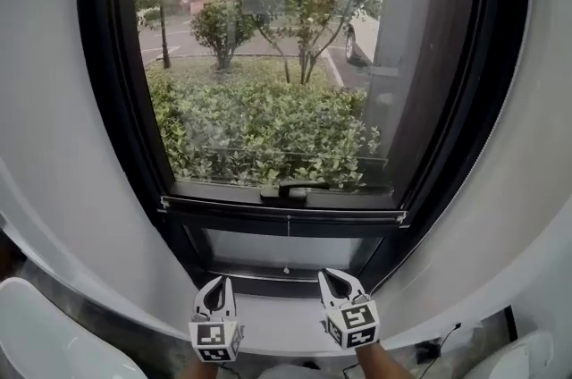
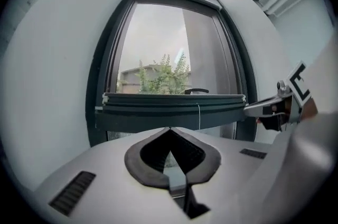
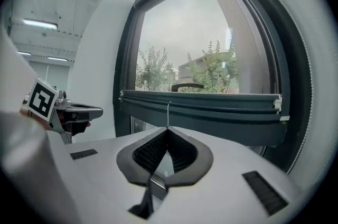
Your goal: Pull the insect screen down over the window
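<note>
The dark window [image 1: 116,100] fills the head view. The insect screen's dark bottom bar [image 1: 286,212] lies across it low down, a strip of glass showing beneath it. A thin pull cord [image 1: 288,230] hangs from the bar's middle, and a black handle [image 1: 295,186] sits just above the bar. My left gripper [image 1: 221,281] and right gripper [image 1: 329,274] hover side by side over the sill, below the bar and apart from it. Both are shut with nothing between the jaws. The left gripper [image 2: 169,129] and the right gripper [image 3: 167,129] each face the bar [image 2: 174,104] [image 3: 211,106] almost level.
A pale sill [image 1: 268,315] runs under the window, with white wall on both sides. A white chair [image 1: 36,324] stands at the lower left, another white seat [image 1: 527,359] at the lower right. A thin cable [image 1: 442,337] lies by the right wall.
</note>
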Available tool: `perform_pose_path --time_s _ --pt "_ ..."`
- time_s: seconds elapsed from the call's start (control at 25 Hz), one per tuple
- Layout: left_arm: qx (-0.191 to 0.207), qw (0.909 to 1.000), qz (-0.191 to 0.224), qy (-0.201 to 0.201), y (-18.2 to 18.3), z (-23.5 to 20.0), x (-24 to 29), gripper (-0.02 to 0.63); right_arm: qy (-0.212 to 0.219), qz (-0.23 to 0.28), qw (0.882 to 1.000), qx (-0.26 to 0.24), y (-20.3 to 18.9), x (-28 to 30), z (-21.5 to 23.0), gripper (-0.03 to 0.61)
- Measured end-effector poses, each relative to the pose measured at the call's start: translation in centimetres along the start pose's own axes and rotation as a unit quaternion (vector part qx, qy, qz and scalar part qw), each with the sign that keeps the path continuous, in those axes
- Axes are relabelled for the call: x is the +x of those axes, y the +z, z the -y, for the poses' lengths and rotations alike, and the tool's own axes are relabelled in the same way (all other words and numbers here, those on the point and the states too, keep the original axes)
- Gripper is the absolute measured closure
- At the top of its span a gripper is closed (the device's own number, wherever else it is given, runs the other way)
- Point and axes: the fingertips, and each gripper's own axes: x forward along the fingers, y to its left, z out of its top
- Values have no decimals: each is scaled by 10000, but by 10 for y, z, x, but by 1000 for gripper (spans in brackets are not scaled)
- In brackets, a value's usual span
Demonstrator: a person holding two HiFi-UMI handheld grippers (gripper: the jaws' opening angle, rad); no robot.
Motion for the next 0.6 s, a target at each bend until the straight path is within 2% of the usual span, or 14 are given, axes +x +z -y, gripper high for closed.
perform_pose_path --time_s 0.12,0.32,0.44,0.6 --pt "-403 9991 -32 -154 -9 7 -20 601 332 29 9990 304 -7 -6 -29 573" --pt "-469 9981 -172 -366 -29 23 -49 601 982 -160 9911 888 -32 -18 -83 572" --pt "-499 9970 -331 -480 -43 29 -66 601 1139 -305 9876 1035 -49 -30 -112 572" --pt "-570 9956 -499 -560 -58 28 -84 601 1165 -562 9869 967 -64 -35 -147 572"
